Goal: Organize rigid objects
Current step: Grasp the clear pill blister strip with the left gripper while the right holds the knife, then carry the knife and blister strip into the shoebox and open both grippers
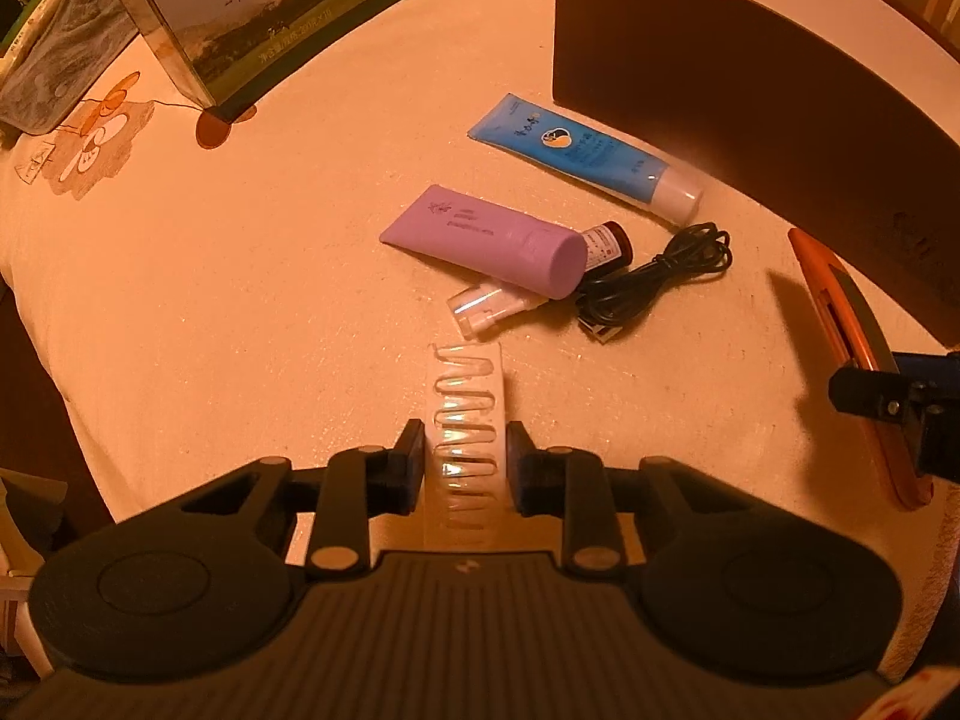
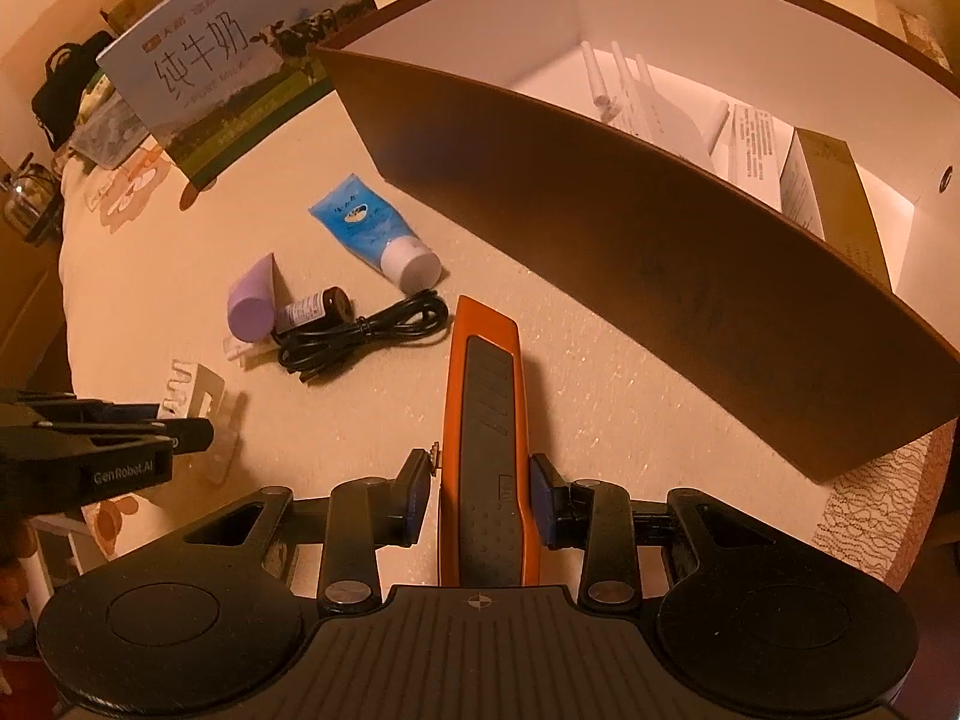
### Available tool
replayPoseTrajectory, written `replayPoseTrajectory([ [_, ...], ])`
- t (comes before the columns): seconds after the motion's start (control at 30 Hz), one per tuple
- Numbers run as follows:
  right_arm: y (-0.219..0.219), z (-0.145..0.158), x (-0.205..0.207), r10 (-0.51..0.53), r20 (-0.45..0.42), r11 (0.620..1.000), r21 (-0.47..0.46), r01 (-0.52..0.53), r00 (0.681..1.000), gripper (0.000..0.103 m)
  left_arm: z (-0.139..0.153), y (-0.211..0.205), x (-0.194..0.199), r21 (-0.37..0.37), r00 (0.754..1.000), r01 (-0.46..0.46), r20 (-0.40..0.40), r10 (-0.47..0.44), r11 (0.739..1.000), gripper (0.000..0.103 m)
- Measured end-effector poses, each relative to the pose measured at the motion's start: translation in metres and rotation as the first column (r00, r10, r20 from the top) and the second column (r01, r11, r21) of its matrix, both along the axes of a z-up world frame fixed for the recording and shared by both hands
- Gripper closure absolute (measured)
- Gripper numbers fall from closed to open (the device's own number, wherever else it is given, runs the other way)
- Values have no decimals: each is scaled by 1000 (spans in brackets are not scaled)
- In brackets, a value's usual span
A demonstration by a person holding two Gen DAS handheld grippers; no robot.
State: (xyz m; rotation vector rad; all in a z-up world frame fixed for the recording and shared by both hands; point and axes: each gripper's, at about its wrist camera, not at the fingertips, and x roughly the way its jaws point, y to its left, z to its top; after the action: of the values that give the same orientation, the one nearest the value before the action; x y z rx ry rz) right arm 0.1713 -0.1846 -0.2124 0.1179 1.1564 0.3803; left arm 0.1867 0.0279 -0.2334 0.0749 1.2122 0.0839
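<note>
My left gripper is shut on a clear ribbed plastic strip that points ahead over the cream tablecloth. The right wrist view shows this strip at the left, beside the left gripper's fingers. My right gripper is shut on an orange utility knife, gripped at mid-handle and pointing forward. The same knife shows at the right edge of the left wrist view. Loose on the table lie a purple tube, a blue tube, a small brown bottle, a coiled black cable and a clear cap.
A large brown box with a white inside stands at the right and holds white sticks and cartons. A pure-milk carton box stands at the back left, with a bag of small items beside it. The table's edge curves at the left.
</note>
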Motion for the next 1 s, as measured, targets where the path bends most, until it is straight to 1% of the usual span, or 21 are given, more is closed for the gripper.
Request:
replayPoseTrajectory([
  [0.2,-2,5,-1,-5,0,1000,0,5,1000,71,10,-10,-4,3,1000,18,14,-18,1000,79],
  [0.37,-5,15,-3,-14,2,1000,5,14,1000,71,23,-21,-6,-1,999,37,18,-37,999,79],
  [0.67,-19,42,-13,-46,10,999,23,46,999,71,53,-42,-11,-13,996,78,49,-77,997,79],
  [1.0,-35,78,-25,-78,52,996,39,76,996,71,91,-64,-18,-21,986,131,110,-128,991,79],
])
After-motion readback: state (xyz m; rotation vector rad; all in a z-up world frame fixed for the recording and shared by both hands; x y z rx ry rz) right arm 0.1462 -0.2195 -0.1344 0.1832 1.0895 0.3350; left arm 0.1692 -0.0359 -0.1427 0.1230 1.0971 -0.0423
